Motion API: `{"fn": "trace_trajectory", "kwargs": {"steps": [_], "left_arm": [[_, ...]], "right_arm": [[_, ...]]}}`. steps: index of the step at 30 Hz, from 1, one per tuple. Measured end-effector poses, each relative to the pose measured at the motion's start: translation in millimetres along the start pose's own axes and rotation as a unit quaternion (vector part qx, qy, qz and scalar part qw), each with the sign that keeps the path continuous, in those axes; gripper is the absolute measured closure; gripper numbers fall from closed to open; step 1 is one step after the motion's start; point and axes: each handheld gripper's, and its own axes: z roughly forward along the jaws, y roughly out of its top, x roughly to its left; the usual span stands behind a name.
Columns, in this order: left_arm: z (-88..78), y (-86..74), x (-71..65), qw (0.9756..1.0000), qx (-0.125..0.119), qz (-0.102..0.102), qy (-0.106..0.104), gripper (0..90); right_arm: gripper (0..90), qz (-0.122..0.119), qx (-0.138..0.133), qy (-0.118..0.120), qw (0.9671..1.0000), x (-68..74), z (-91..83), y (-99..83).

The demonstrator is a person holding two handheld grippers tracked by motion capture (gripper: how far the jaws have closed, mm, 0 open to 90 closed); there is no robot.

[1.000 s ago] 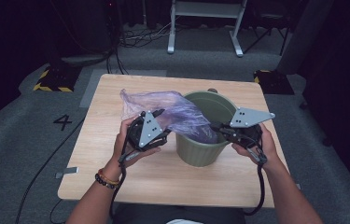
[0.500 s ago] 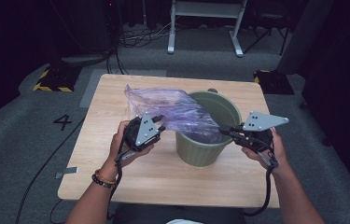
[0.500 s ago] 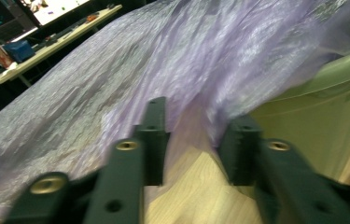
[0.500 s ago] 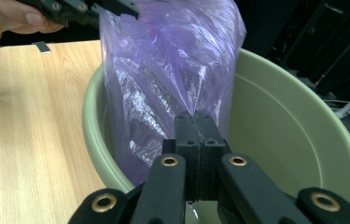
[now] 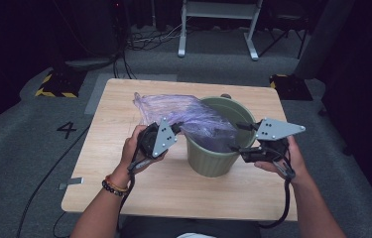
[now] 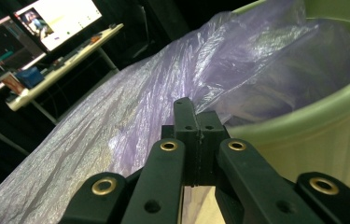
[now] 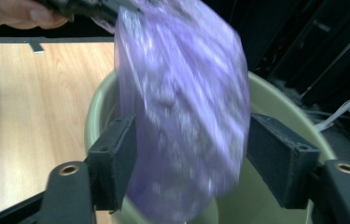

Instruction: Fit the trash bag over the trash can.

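The purple plastic bag (image 5: 188, 116) is lying partly inside the green bin (image 5: 218, 158) and partly draped over the bin's left rim, trailing onto the wooden table (image 5: 124, 183) toward its far left corner. The bin is standing upright near the middle of the table, slightly toward the far edge.

The left gripper (image 5: 176, 128) is being held by the left hand (image 5: 136, 148) just beside the bin's left rim, jaws pointing right toward the bin. In the left gripper view, its jaws are pressed together on a fold of the bag (image 6: 130, 121) at the rim (image 6: 303, 116). The left forearm is entering from the near edge, with a beaded bracelet (image 5: 110, 186) at the wrist.

The right gripper (image 5: 237, 138) is being held by the right hand (image 5: 285, 158) at the bin's right side, jaws pointing left over the rim. In the right gripper view, its jaws are standing wide apart, with the blurred bag (image 7: 182, 112) hanging between them without touching either pad (image 7: 116, 158).

Compared with half a second ago, the two grippers are in much the same positions, and the bag is sitting slightly deeper in the bin.

The numeral "4" (image 5: 67, 130) is marked on the grey floor, left of the table. A monitor (image 6: 56, 21) is showing in the left gripper view; its text is unreadable.
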Motion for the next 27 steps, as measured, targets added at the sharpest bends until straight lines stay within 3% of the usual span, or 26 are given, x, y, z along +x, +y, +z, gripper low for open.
{"fn": "trace_trajectory", "kwargs": {"steps": [4, 7, 12, 15, 17, 22, 25, 27], "left_arm": [[2.2, 11.0, -1.9, 0.9999, -0.006, 0.01, -0.004, 90.0], [5.1, 17.9, -3.9, 0.9998, -0.014, 0.013, -0.009, 89.9], [10.3, 24.5, -8.8, 0.9996, -0.02, 0.015, -0.016, 88.6], [9.3, 23.3, -9.1, 0.9995, -0.025, 0.003, -0.02, 79.1], [5.8, 20.9, -8.0, 0.9994, -0.028, -0.003, -0.02, 72.5], [-6.8, 10.9, -4.8, 0.9989, -0.034, -0.03, -0.007, 43.0], [-19.0, 1.4, -0.4, 0.9975, -0.044, -0.054, 0.012, 30.8], [-28.3, -4.9, 4.4, 0.9956, -0.056, -0.074, 0.013, 29.2]], "right_arm": [[35.6, -0.023, 0.008, 0.005, 0.9997, 6.1, 11.7, 16.1], [42.7, -0.026, 0.018, 0.013, 0.9994, 8.6, 22.9, 21.7], [77.4, -0.02, 0.034, 0.007, 0.9992, 7.6, 33.6, 19.1], [89.9, -0.01, 0.035, 0.006, 0.9993, 4.0, 31.3, 14.3], [90.0, -0.006, 0.034, 0.005, 0.9994, 1.5, 27.9, 10.8], [90.0, 0.003, 0.034, -0.005, 0.9994, -4.1, 17.4, 1.3], [90.0, 0.014, 0.033, -0.012, 0.9993, -7.0, 11.6, -4.0], [90.0, 0.02, 0.034, -0.02, 0.999, -9.5, 8.7, -7.1]]}}
